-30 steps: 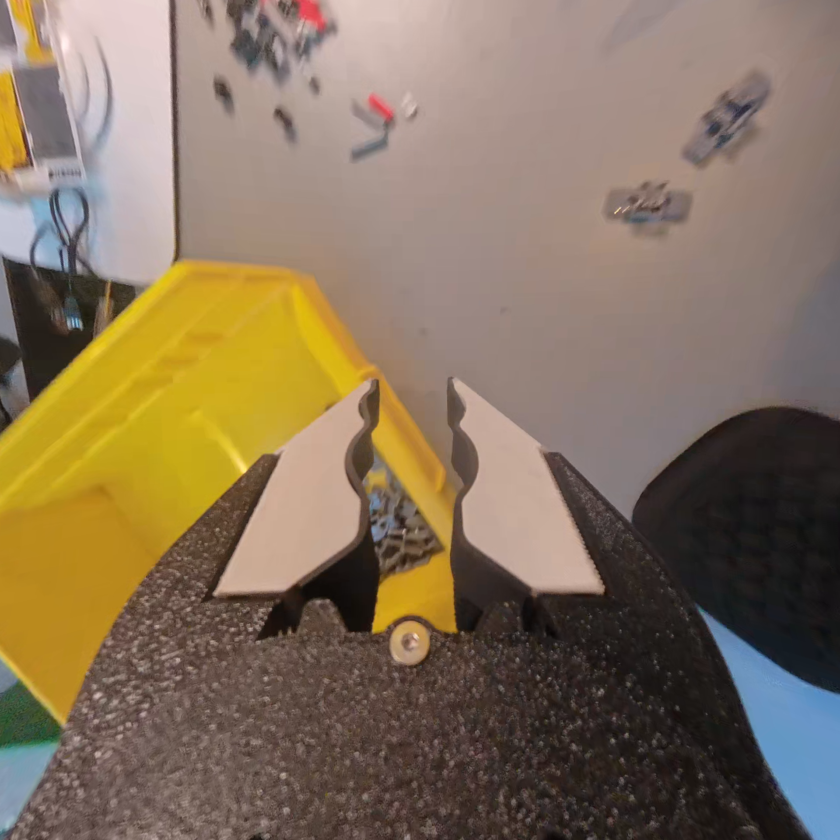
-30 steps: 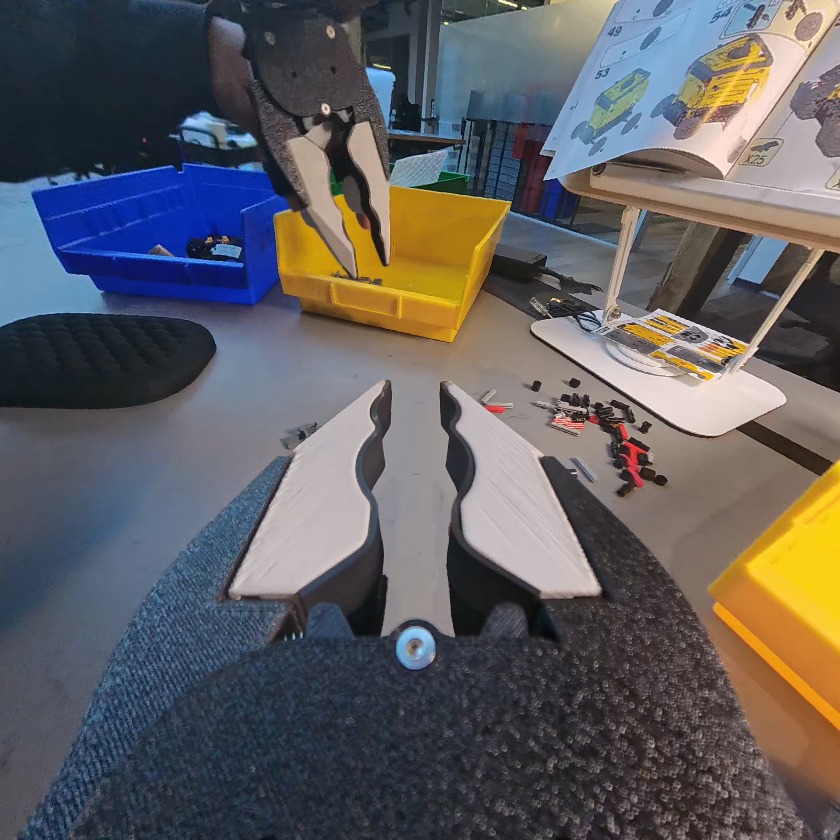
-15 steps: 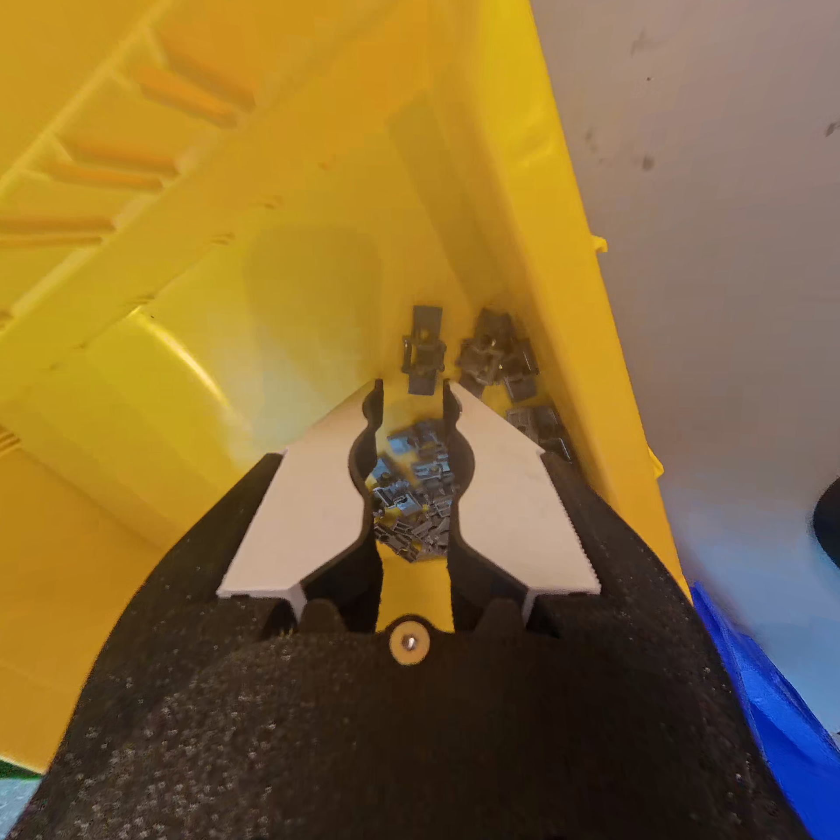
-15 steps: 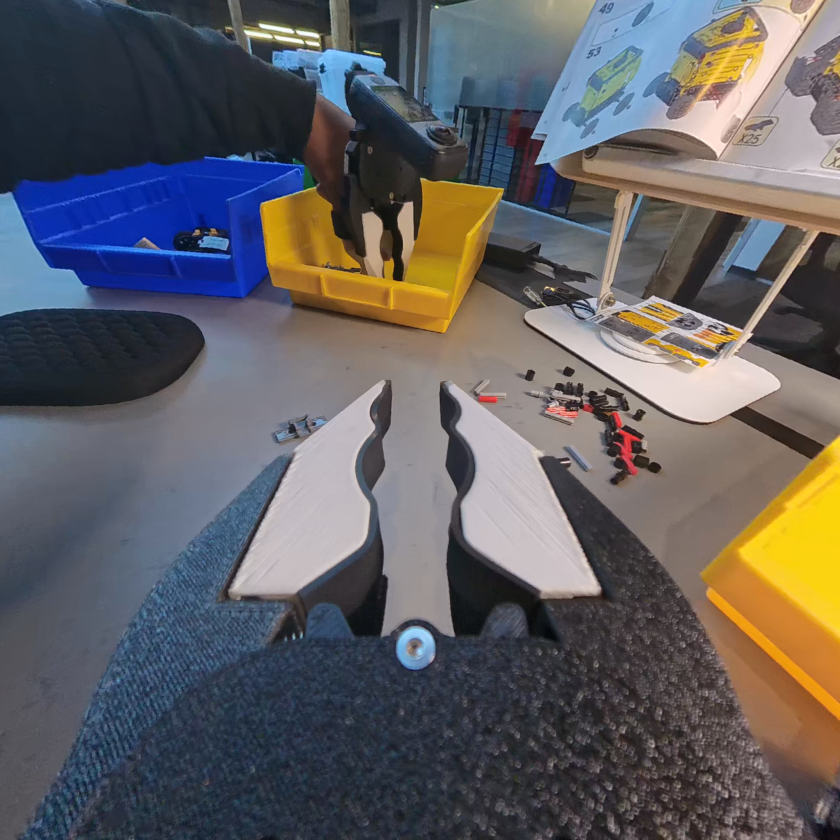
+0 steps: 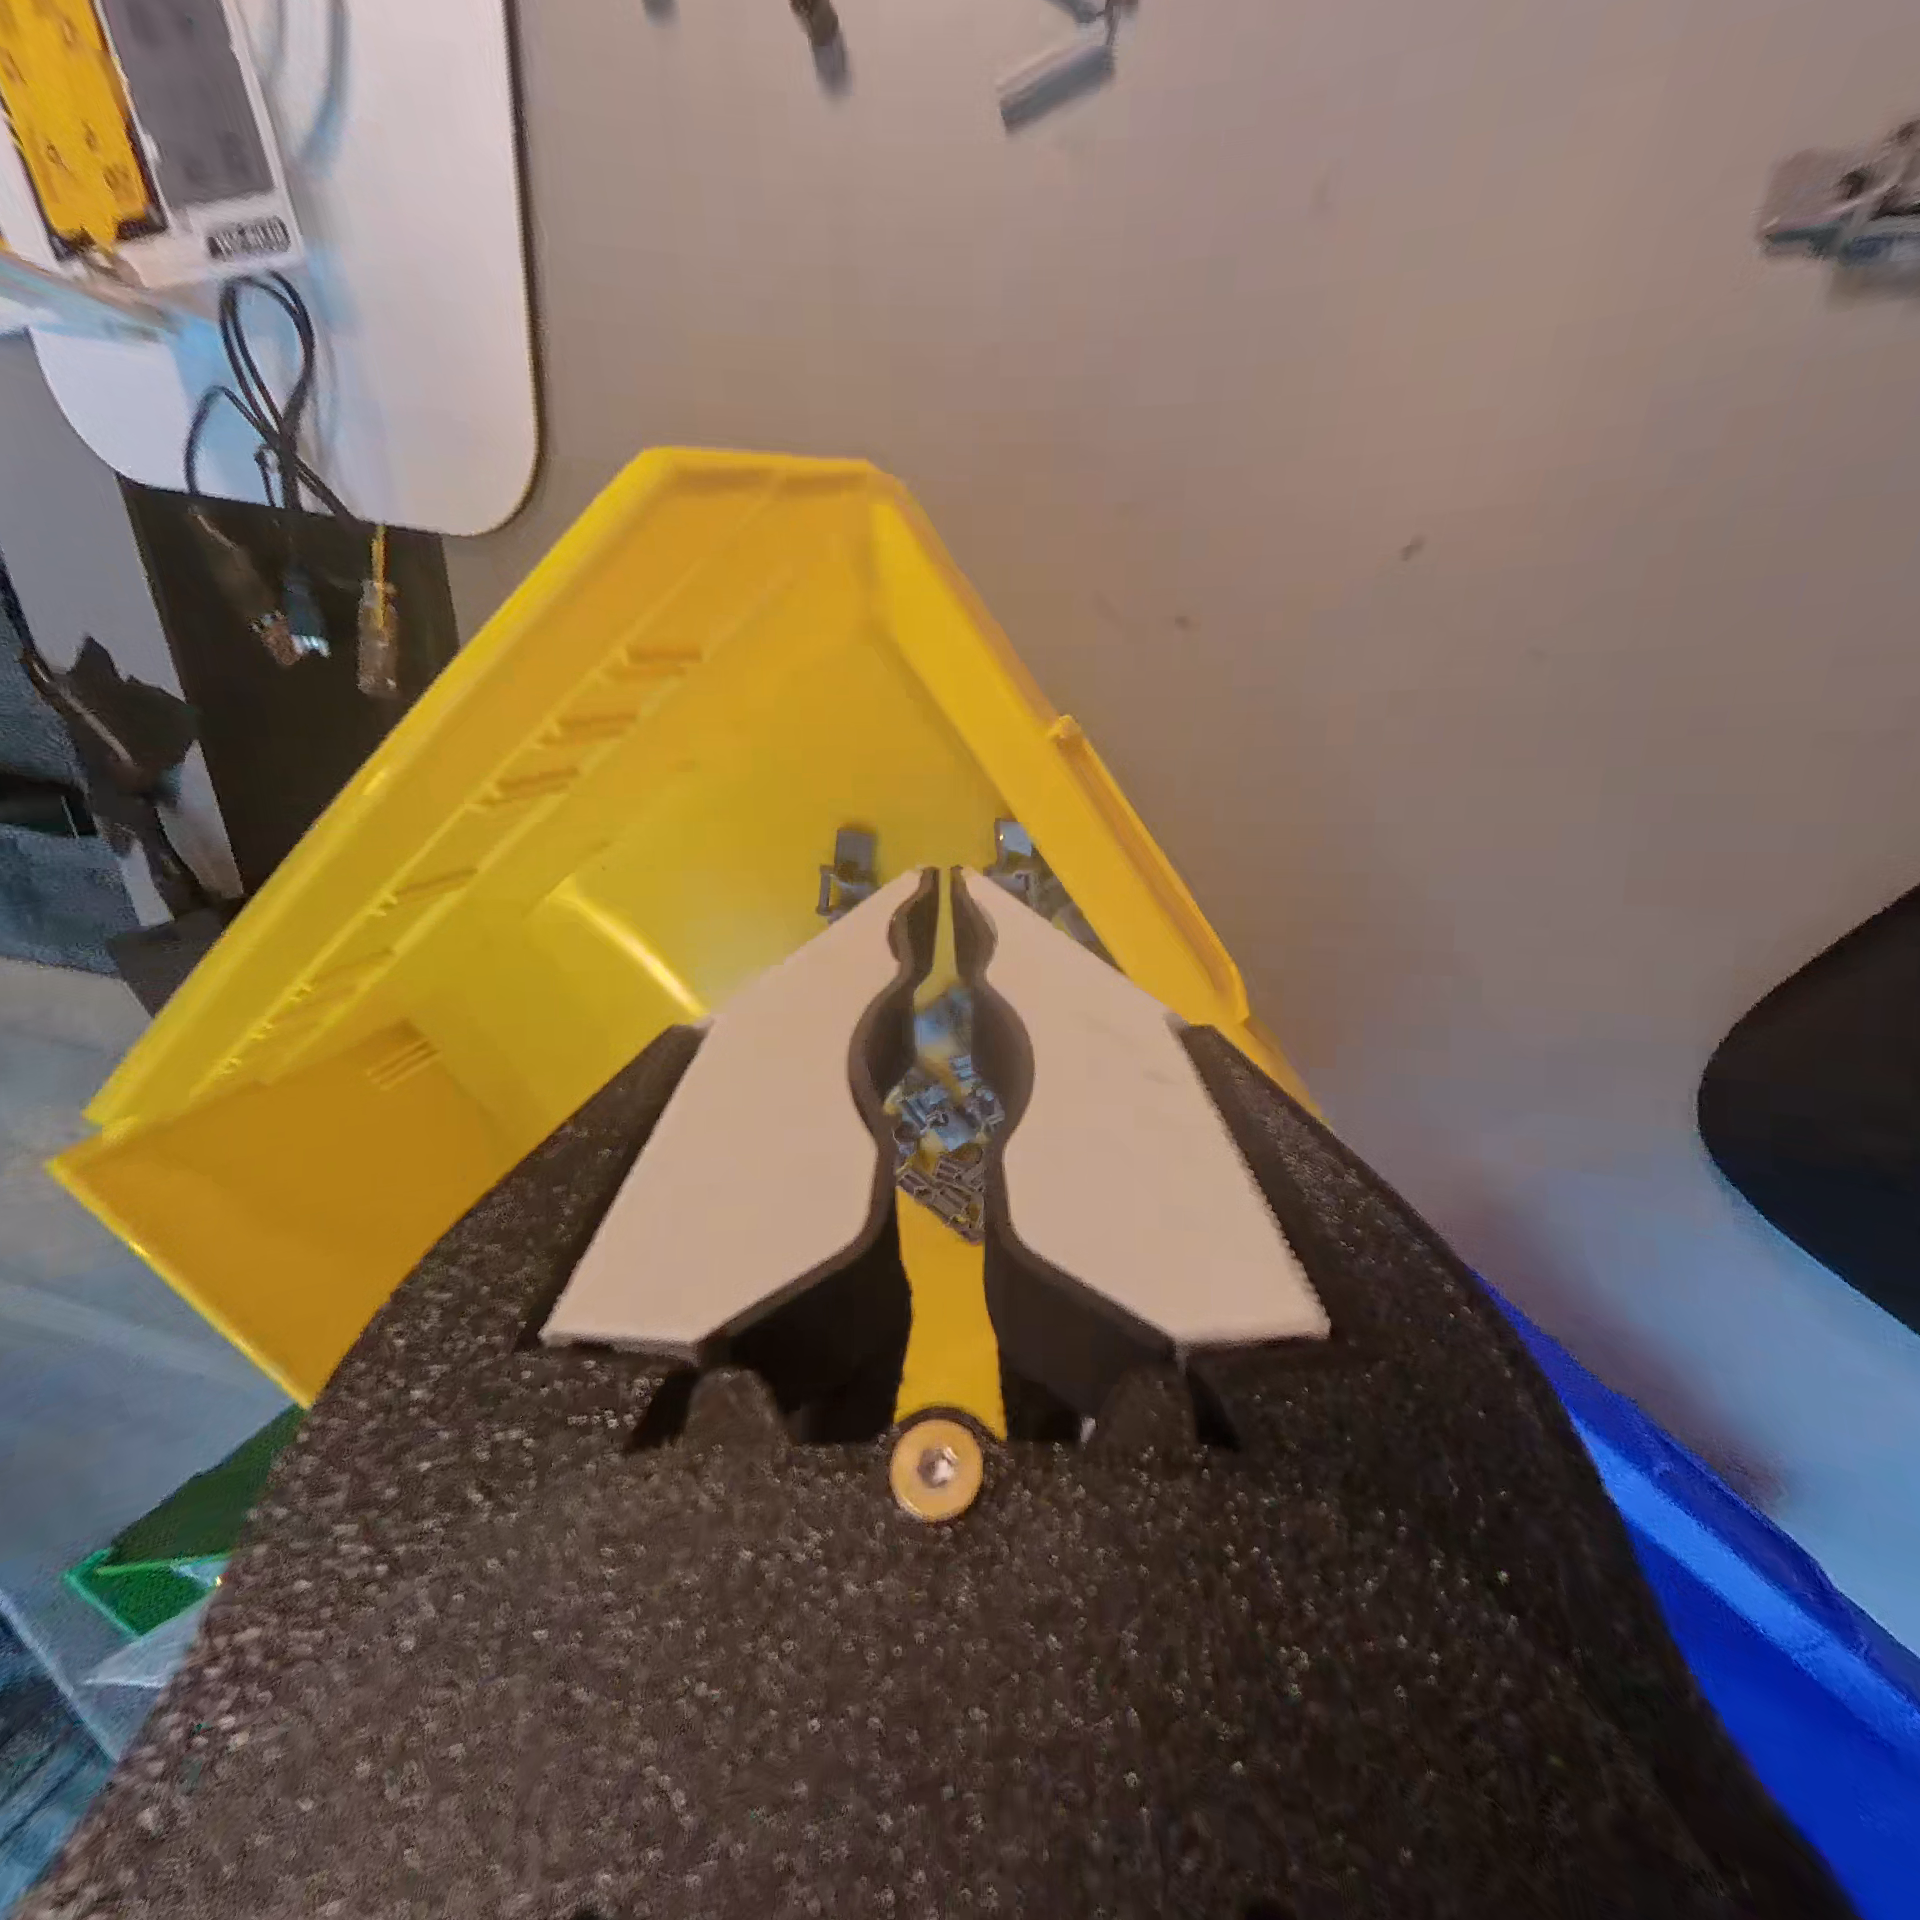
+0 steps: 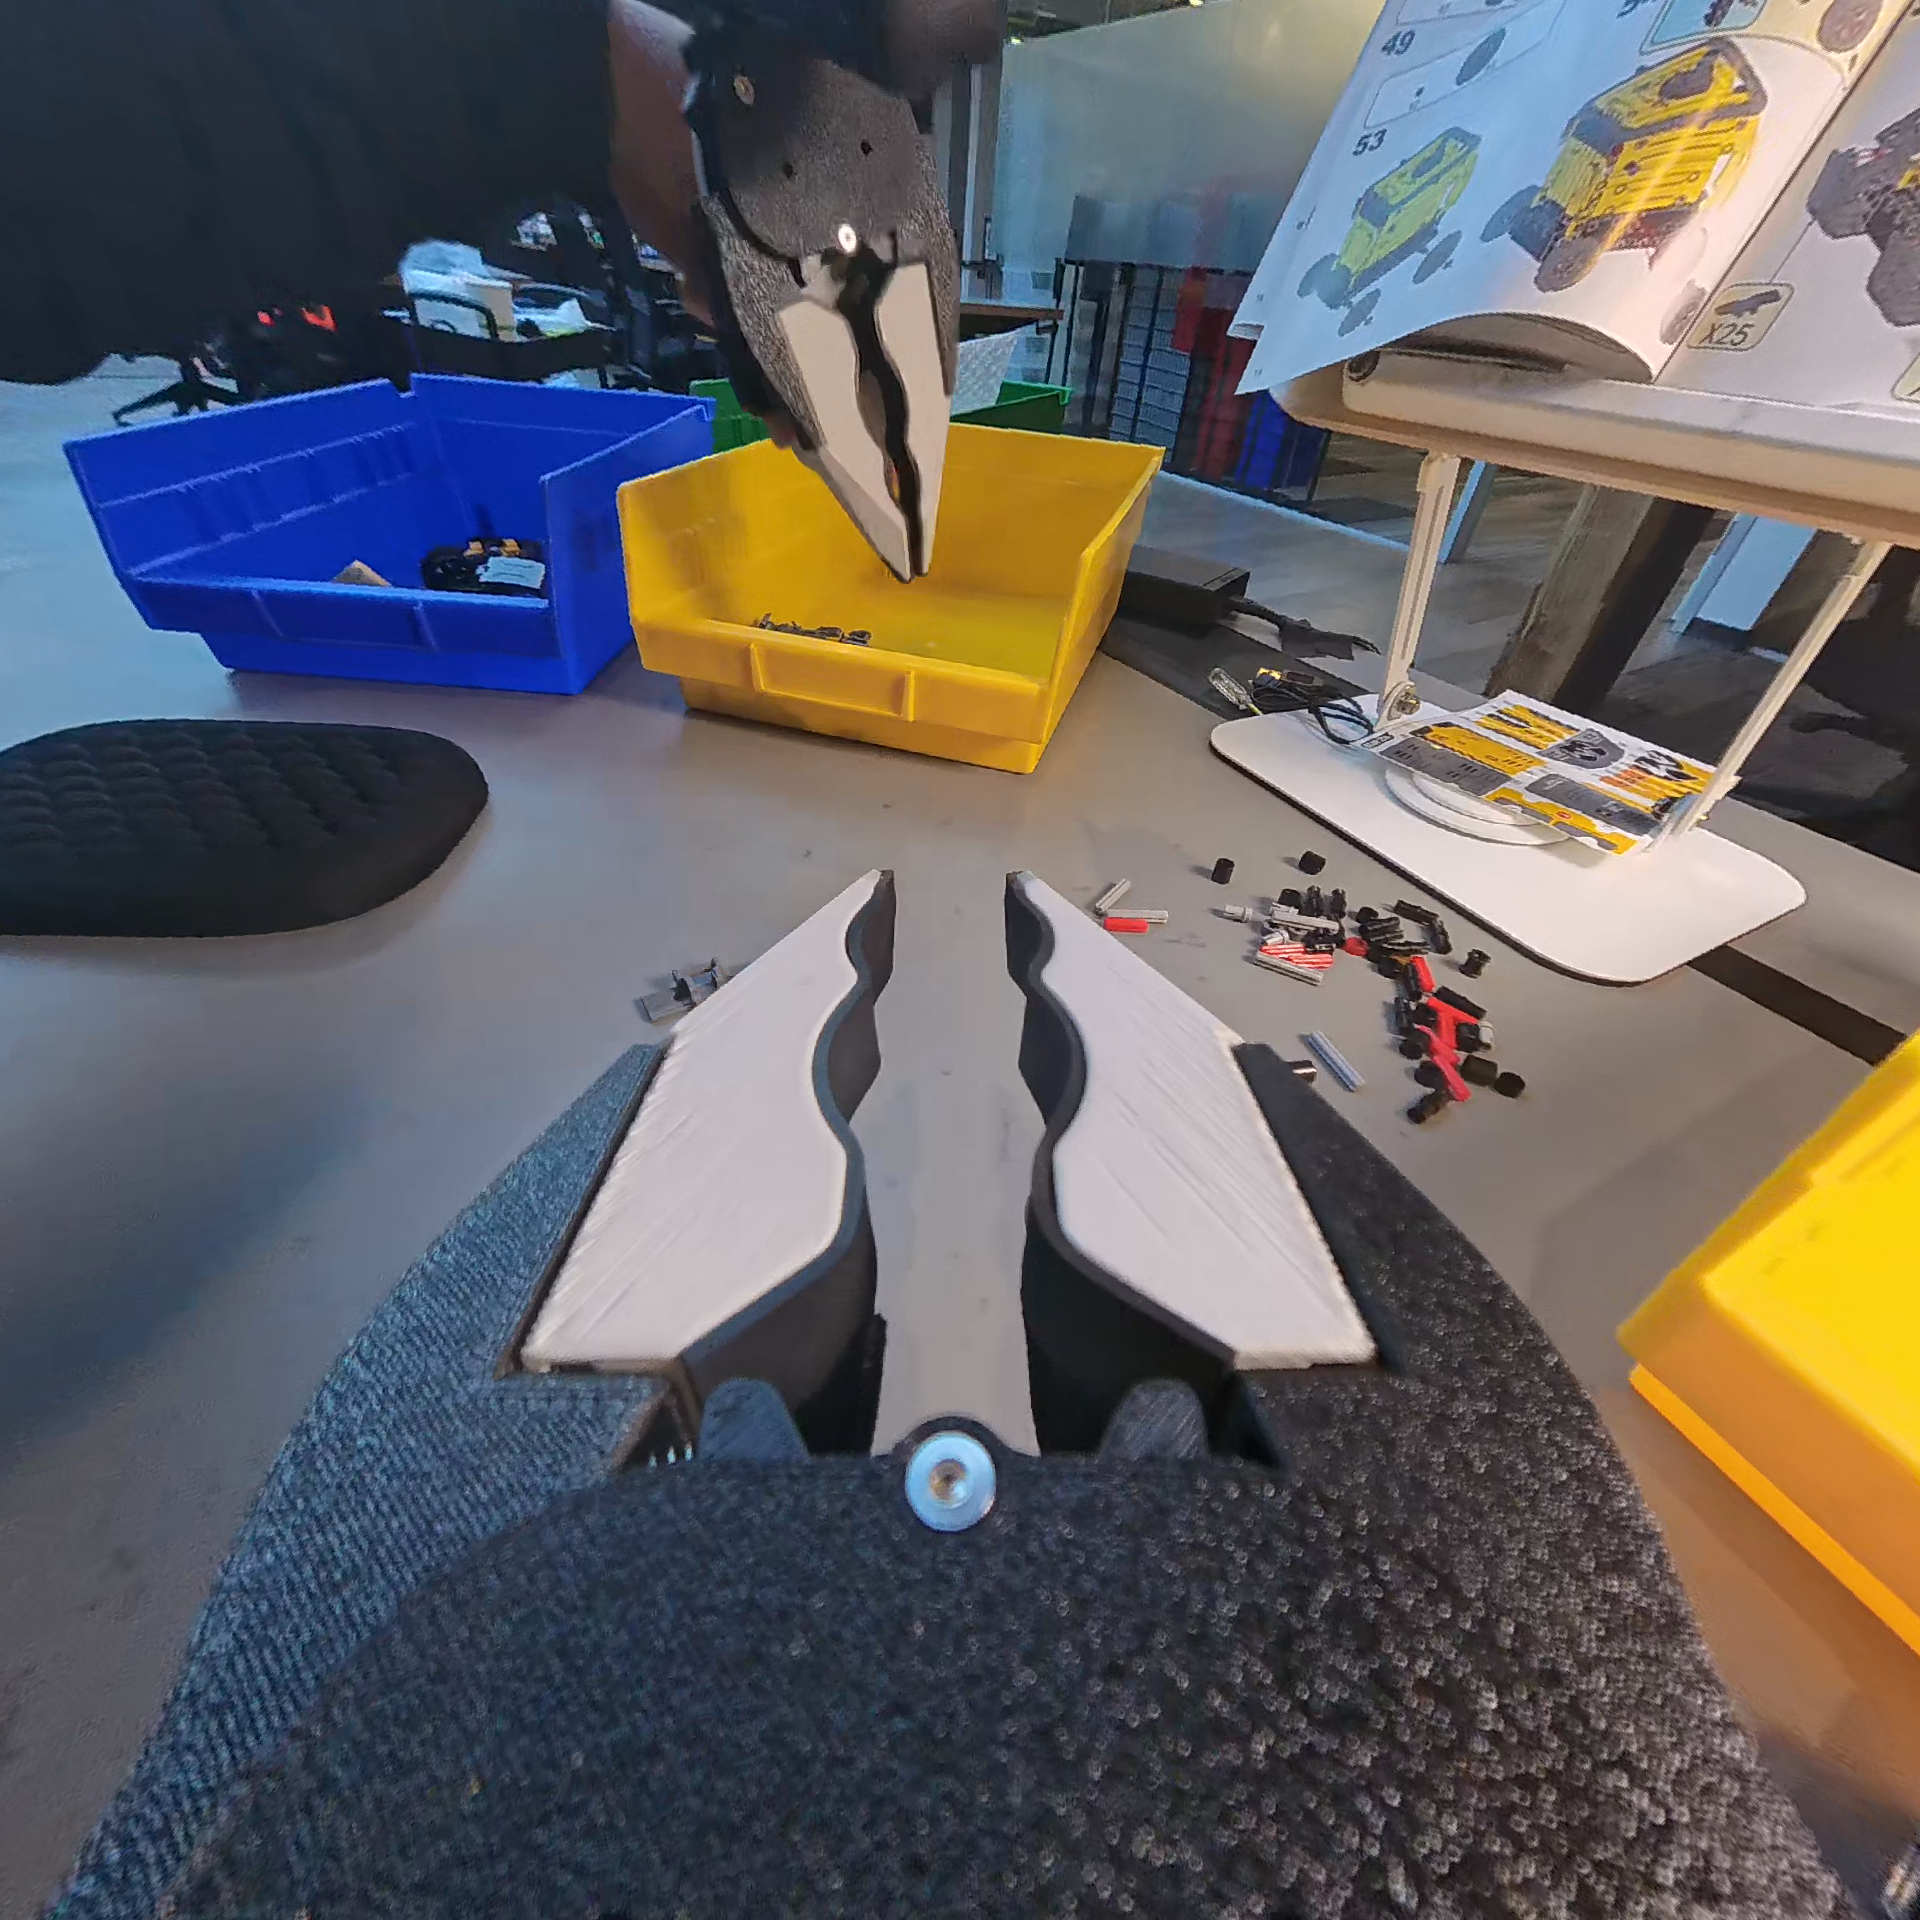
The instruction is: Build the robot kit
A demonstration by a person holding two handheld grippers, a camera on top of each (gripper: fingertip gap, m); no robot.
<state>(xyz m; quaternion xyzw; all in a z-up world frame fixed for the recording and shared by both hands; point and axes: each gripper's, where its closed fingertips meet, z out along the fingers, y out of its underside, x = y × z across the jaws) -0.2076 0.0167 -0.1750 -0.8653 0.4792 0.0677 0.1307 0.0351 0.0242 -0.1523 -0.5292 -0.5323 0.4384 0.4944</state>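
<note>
Partly hidden behind the left tongs [image 5: 943, 878], small grey parts [image 5: 940, 1132] lie in a smooth yellow bin [image 5: 582, 831]; the tips are nearly clenched, and whether they pinch anything is unclear. Right tongs [image 6: 948, 883] hang released over the grey worktop [image 6: 644, 831], near scattered black and red pieces [image 6: 1392, 987]

A workshop-like open office: a wide grey worktable [image 6: 623, 1039] carries blue [image 6: 343, 540] and yellow plastic parts bins [image 6: 831, 686] at 11 and 12 o'clock, a printed toy-car assembly manual [image 6: 1558, 187] propped on a white stand [image 6: 1538, 894] at 2 o'clock, office chairs and shelving behind.
</note>
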